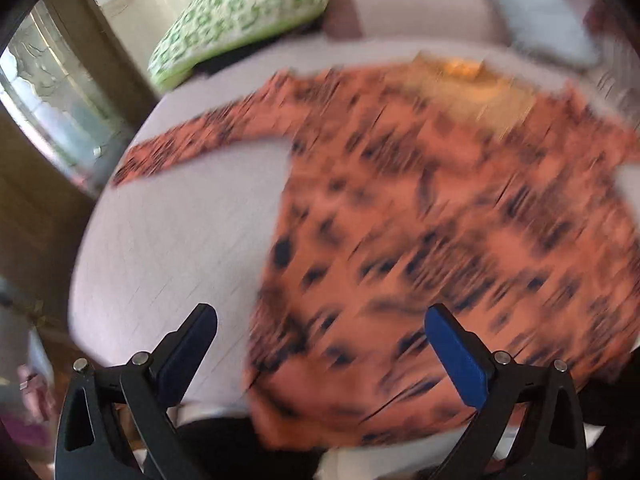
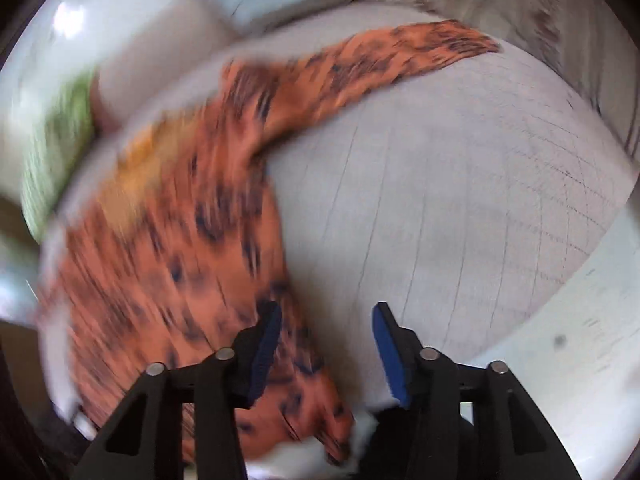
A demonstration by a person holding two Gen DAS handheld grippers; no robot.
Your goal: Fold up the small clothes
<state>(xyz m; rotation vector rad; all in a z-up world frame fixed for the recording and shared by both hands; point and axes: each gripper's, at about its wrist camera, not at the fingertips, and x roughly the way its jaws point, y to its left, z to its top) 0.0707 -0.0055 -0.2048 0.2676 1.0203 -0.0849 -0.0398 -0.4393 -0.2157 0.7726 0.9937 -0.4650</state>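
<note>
An orange, dark-spotted long-sleeved top (image 1: 440, 216) lies spread flat on a pale cushion (image 1: 180, 232), sleeves out; the left gripper (image 1: 320, 328) and the right gripper (image 2: 326, 320) both gape, empty.

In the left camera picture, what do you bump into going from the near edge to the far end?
Gripper → orange spotted top → its yellow collar → green pillow at the far left.
</note>
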